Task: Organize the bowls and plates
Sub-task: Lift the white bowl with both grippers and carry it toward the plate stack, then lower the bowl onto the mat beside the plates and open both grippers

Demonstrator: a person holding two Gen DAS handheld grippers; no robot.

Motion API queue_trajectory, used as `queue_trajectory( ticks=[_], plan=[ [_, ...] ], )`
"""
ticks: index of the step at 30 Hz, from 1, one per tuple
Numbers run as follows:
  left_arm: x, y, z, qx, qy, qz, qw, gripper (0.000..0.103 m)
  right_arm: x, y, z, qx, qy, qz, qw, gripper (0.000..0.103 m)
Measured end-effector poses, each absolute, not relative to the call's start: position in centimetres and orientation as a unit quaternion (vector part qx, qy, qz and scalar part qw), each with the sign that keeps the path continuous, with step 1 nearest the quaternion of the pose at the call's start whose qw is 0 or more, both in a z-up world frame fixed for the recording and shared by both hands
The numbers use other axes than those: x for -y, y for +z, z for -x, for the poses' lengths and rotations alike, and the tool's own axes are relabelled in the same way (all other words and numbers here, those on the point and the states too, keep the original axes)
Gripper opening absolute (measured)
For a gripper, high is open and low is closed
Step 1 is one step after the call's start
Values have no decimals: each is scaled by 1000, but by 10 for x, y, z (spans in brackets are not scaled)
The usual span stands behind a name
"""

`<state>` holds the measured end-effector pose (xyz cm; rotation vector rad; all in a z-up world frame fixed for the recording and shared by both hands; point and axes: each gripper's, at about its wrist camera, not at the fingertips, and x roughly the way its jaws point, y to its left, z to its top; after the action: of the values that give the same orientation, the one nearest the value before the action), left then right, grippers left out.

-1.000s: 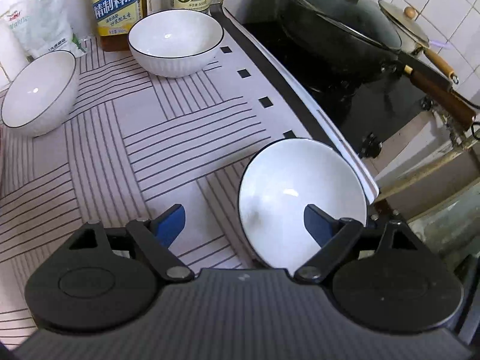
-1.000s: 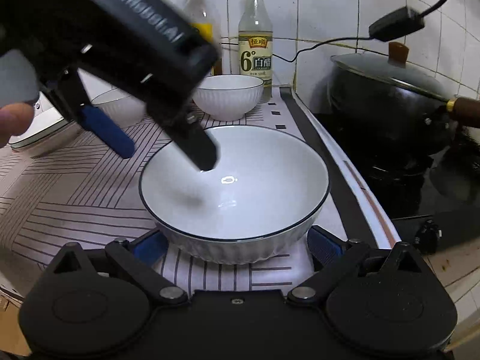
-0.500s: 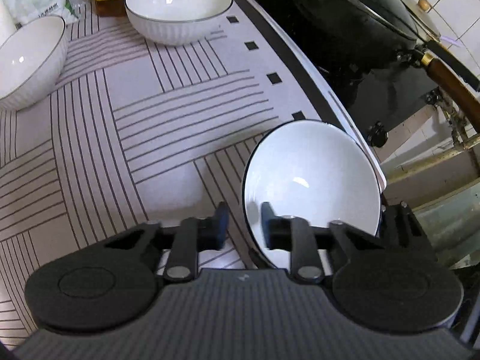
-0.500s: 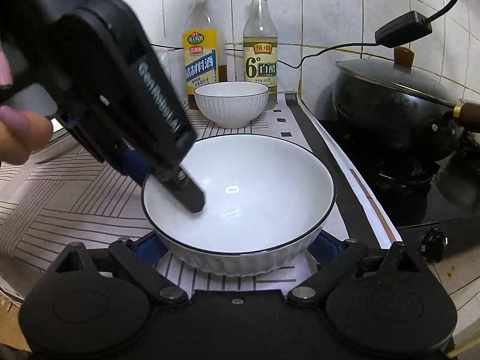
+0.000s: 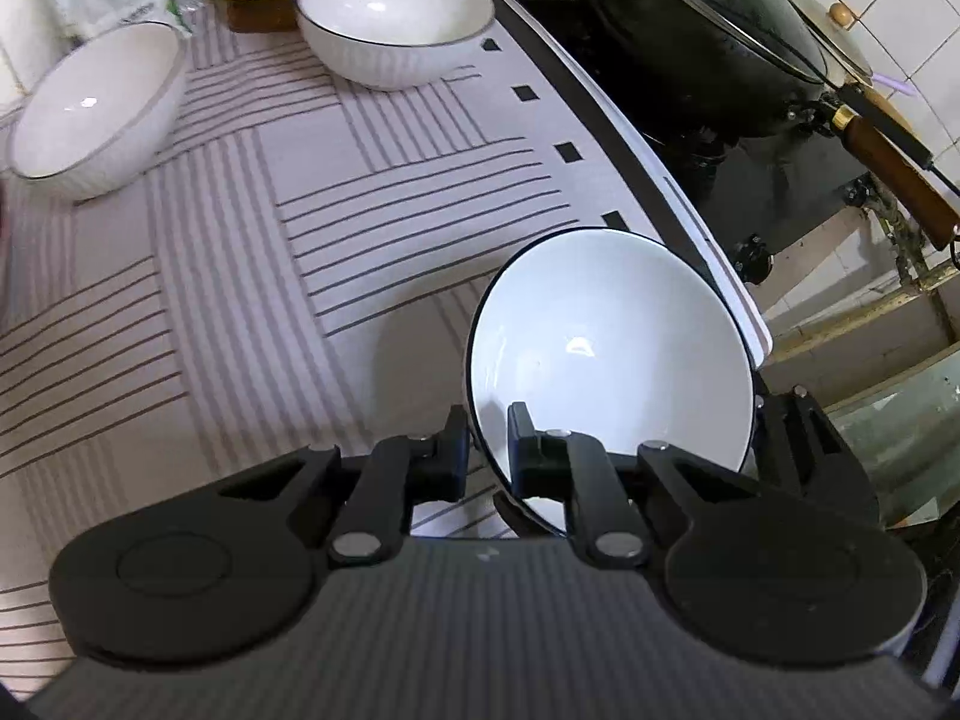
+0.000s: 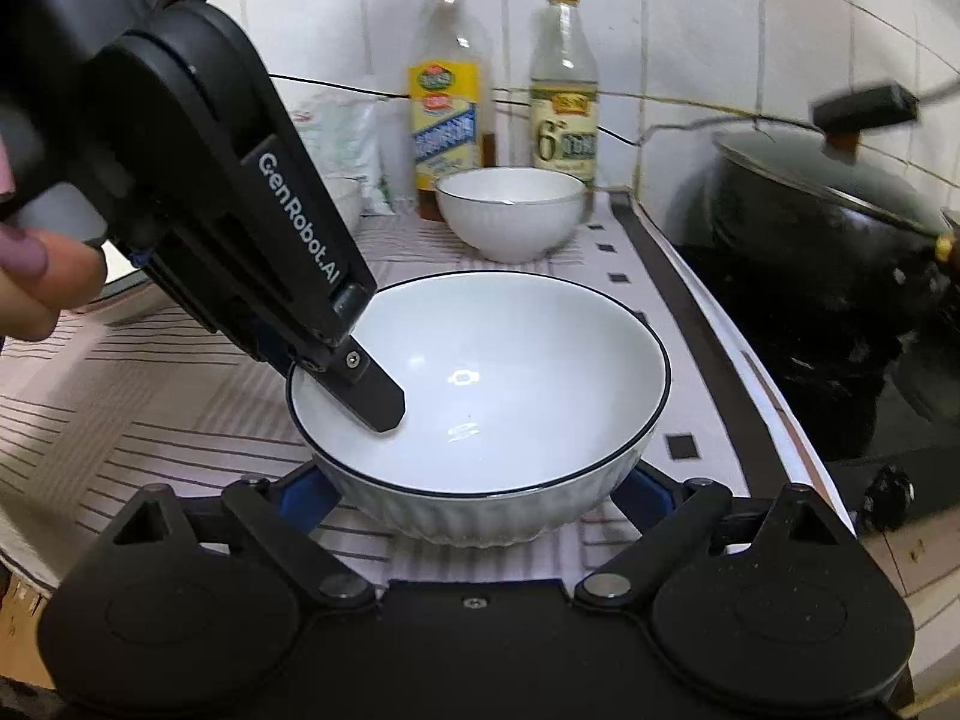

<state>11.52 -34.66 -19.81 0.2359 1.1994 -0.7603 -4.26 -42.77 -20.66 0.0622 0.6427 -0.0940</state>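
Gripping the near bowl [image 5: 612,354] by its left rim with our left gripper [image 5: 487,444]: jaws have just been closing and are now pinched narrow on the rim, one finger [image 6: 375,396] inside the bowl, the other outside. In the right wrist view the hand [image 6: 42,288] holding that gripper shows at the left edge.

Our right gripper [image 6: 474,495] sits low in front of the same bowl, jaws wide, blue pads either side of the bowl's base. We can't tell whether the pads touch it.

The near bowl rests on the striped mat [image 5: 240,252] covering the desk, close to the mat's right edge beside the stove [image 5: 780,180]. White bowl, dark rim line, ribbed outside, nothing in it.

Further back: a second bowl [image 5: 393,18] upright on the mat near the wall, just in front of two bottles [image 6: 447,96]. A third bowl [image 5: 96,108] is at the far left, tilted in the left wrist view. A white bag [image 6: 342,150] stands behind it by the tiles.

On the stove, a black wok [image 5: 708,42] with a glass lid, wooden handle [image 5: 900,180] pointing right.
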Motion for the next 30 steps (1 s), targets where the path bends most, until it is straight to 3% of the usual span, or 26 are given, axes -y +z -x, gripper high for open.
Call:
queue_trajectory(
  ticks=[13, 30],
  plan=[
    [264, -157, -128, -530, -276, -61, 799, 12, 375, -174, 7, -285, 61, 27, 956, 97],
    [208, -197, -171, -563, -185, -45, 804, 12, 325, -206, -60, -313, 165, 69, 933, 97]
  ],
)
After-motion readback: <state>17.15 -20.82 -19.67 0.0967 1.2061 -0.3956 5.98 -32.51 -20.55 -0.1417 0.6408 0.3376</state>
